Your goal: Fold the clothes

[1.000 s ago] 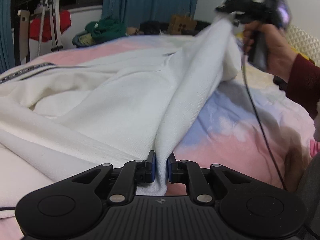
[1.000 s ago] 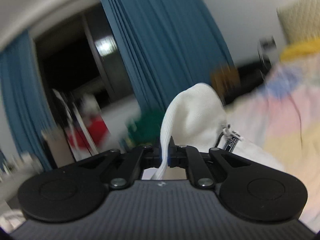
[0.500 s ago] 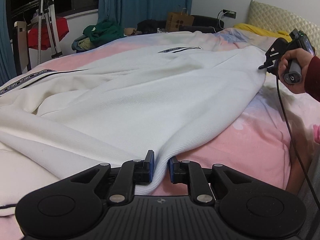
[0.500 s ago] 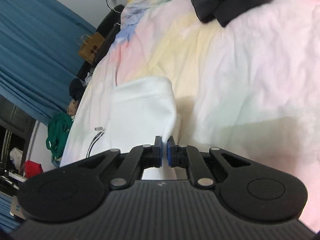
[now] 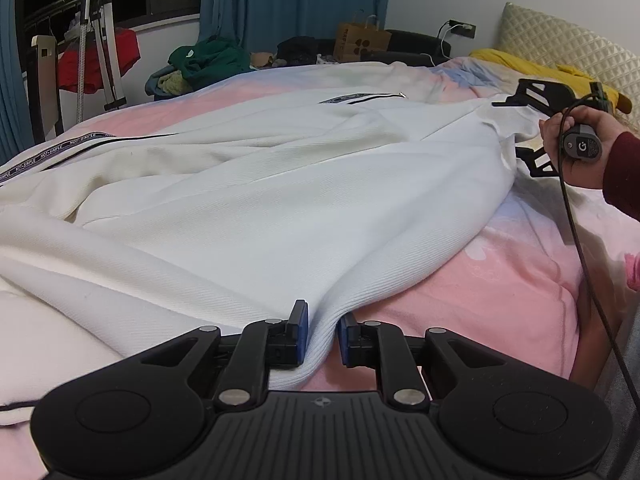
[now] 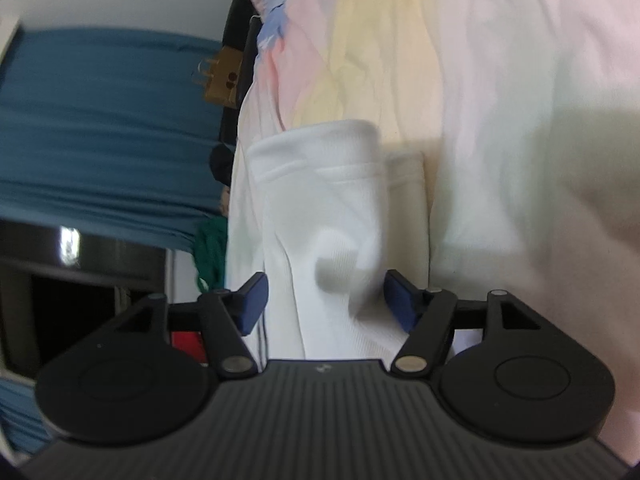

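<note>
Between opening right gripper [image 6: 324,300] jaws, loose white garment [image 6: 320,208].

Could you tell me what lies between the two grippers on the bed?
In the left wrist view, the white garment spans from the left gripper to the right gripper.

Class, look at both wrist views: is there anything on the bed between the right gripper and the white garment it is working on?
Nothing visible stands between them. The right gripper is opening, with a fold of the white garment lying directly between its jaws, the pads clear of it. Around that fold only the pastel bedsheet shows. The left gripper pinches the garment's near edge.
</note>
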A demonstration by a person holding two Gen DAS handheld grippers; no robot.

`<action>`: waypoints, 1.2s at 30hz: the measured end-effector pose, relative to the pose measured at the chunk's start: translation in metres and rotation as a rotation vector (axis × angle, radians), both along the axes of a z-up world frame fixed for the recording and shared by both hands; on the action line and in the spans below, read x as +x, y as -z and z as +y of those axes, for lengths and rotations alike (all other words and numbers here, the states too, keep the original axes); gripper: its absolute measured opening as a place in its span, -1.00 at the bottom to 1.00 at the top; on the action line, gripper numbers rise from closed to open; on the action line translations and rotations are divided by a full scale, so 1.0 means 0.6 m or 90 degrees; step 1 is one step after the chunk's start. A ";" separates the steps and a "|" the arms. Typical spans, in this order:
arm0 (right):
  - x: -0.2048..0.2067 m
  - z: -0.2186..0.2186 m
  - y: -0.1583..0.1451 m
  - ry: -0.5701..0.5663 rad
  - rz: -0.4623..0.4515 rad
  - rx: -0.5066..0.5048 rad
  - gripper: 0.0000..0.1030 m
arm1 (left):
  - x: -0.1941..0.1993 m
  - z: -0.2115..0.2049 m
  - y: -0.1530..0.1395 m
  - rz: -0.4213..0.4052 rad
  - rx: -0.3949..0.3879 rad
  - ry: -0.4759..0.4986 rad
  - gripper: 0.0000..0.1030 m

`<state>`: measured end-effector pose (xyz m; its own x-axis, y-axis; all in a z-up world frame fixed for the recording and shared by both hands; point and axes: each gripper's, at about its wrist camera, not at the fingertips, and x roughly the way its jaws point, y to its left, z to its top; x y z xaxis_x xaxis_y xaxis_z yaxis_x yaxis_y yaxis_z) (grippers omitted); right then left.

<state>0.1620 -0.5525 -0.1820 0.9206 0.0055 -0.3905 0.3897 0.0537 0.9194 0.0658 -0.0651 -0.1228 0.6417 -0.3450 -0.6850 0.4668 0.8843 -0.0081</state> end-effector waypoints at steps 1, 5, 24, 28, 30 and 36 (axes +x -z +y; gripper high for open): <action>-0.001 -0.005 0.003 0.006 -0.013 0.012 0.39 | 0.000 0.001 0.000 0.001 -0.001 -0.001 -0.67; -0.003 -0.021 0.001 0.035 -0.068 0.021 0.61 | 0.000 0.003 -0.001 0.002 -0.004 -0.001 -0.67; 0.039 0.016 -0.032 0.021 0.104 -0.225 0.67 | 0.002 0.005 -0.003 0.008 -0.004 -0.002 -0.66; 0.053 0.028 -0.046 -0.014 0.146 -0.260 0.66 | 0.002 0.004 -0.003 0.008 -0.004 -0.002 -0.65; 0.061 0.033 -0.049 -0.018 0.174 -0.277 0.66 | 0.002 0.004 -0.003 0.009 -0.003 -0.002 -0.65; 0.076 0.058 -0.057 -0.035 0.224 -0.363 0.66 | 0.003 0.004 -0.004 0.009 -0.002 -0.001 -0.64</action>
<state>0.2076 -0.5179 -0.1480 0.7425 -0.2470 -0.6226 0.6434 0.5217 0.5603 0.0679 -0.0627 -0.1207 0.6321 -0.3460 -0.6933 0.4648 0.8852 -0.0180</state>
